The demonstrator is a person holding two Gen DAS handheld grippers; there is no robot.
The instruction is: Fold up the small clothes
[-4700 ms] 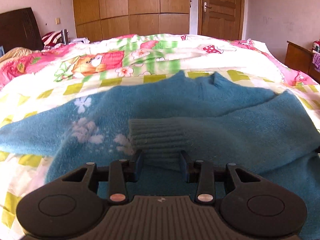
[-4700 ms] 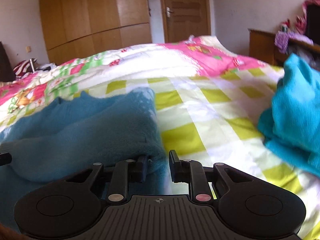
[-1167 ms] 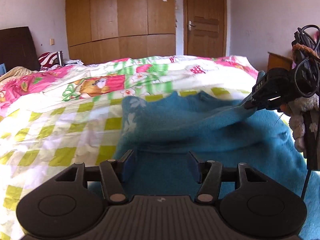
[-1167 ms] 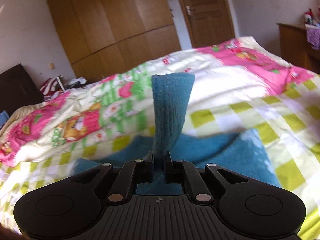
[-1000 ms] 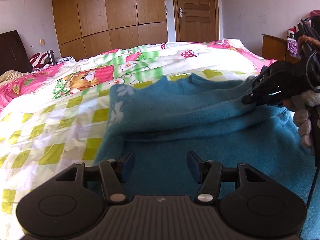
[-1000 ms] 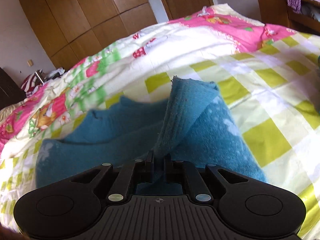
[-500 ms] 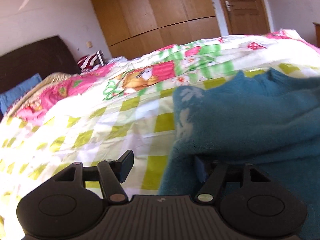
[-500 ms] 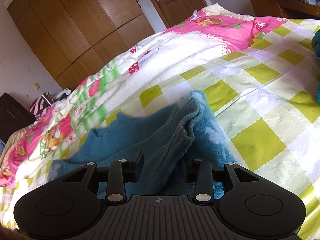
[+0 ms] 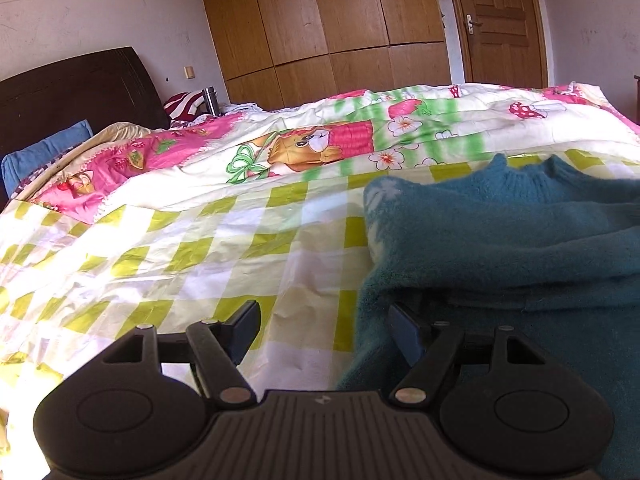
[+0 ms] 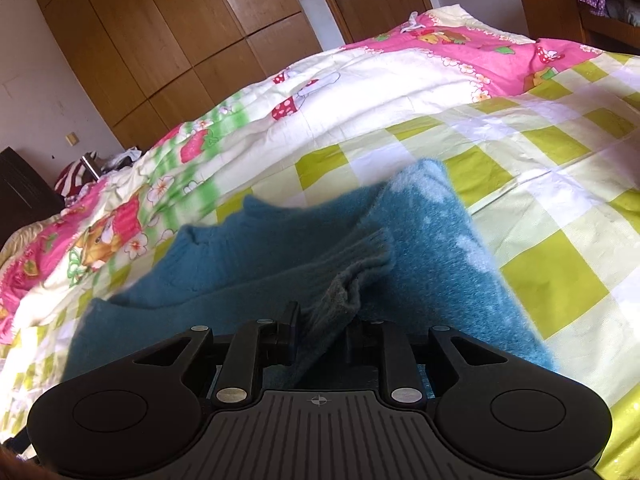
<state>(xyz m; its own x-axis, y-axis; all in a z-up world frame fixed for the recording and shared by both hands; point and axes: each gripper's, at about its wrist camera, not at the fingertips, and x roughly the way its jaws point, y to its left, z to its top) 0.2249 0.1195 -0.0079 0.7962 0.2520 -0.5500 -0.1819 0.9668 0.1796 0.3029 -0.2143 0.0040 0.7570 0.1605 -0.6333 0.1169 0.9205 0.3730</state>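
Folding under way | fuzzy teal knit sweater (image 10: 432,256) lies mid-bed on checked quilt (image 9: 200,248), sleeves crossed in | our left gripper (image 9: 324,328) spread wide at its side edge | right gripper (image 10: 322,330) parted, ribbed cuff (image 10: 352,276) loose between | body folds remain, we judge

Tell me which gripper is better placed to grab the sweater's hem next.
Left. The left gripper is open, straddling the teal sweater at its near edge. The right gripper is open too, but the sleeve cuff lies between its fingers.
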